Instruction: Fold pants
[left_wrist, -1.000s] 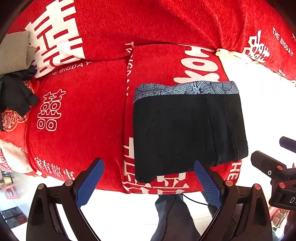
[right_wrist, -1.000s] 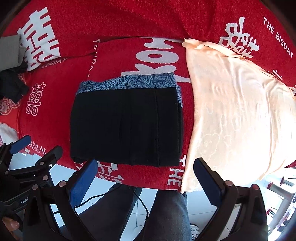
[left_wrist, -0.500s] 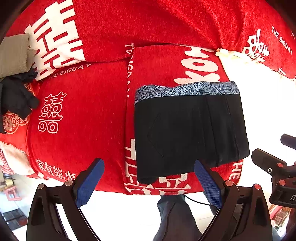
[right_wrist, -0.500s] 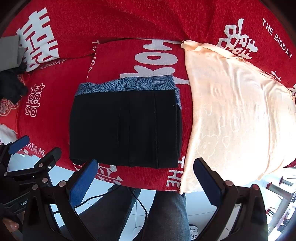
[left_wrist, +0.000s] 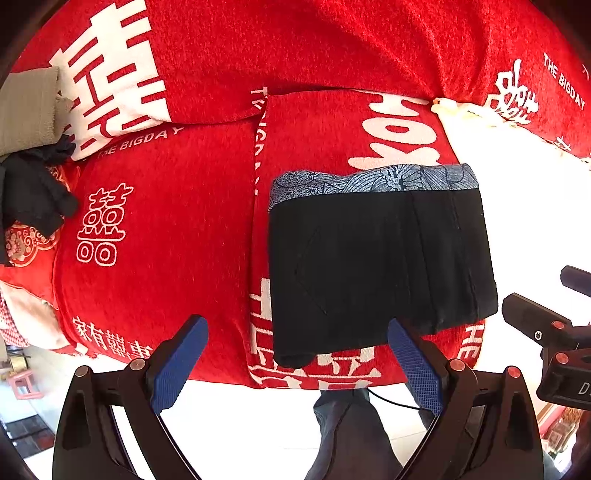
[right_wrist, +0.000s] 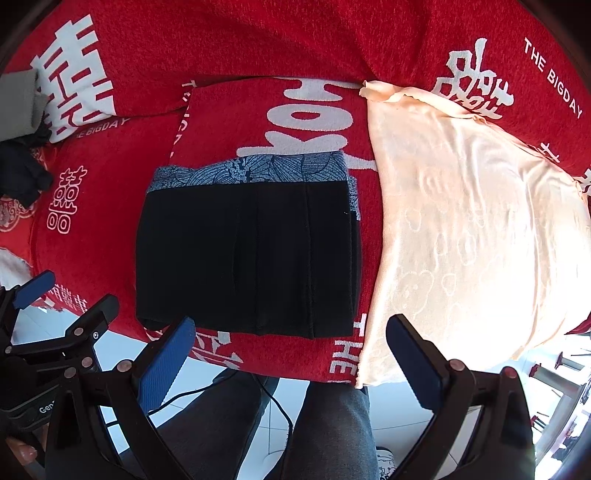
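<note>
1. Two handheld grippers hang over the near edge of a surface draped in red cloth (left_wrist: 177, 229) printed with large white characters and the words "THE BIGDAY".
2. The pants (right_wrist: 243, 258) lie folded into a compact black rectangle on a red towel (right_wrist: 266, 122), near the front edge of the surface. A band of blue-grey patterned fabric (right_wrist: 255, 170) shows along the far edge of the fold.
3. The left gripper (left_wrist: 295, 365) has its jaws spread wide and holds nothing. Its blue-padded fingers (left_wrist: 177, 365) sit just in front of the near edge of the pants, with the right-hand finger overlapping the pants' near edge in the left wrist view; whether it touches them cannot be told.
4. The right gripper (right_wrist: 291, 365) is likewise wide open and empty, hovering at the near edge of the pants, slightly toward their right side.
5. A pale peach towel (right_wrist: 469, 229) with an embossed bear pattern lies flat just to the right of the pants, brightly lit.
6. At the far left of the surface sit a crumpled black garment (left_wrist: 33, 195) and, behind it, a folded grey-green cloth (left_wrist: 26, 107).
7. Below the surface edge, a person's legs in dark grey trousers (right_wrist: 332, 432) stand on a pale tiled floor, with a thin black cable (right_wrist: 273, 402) running across them.
</note>
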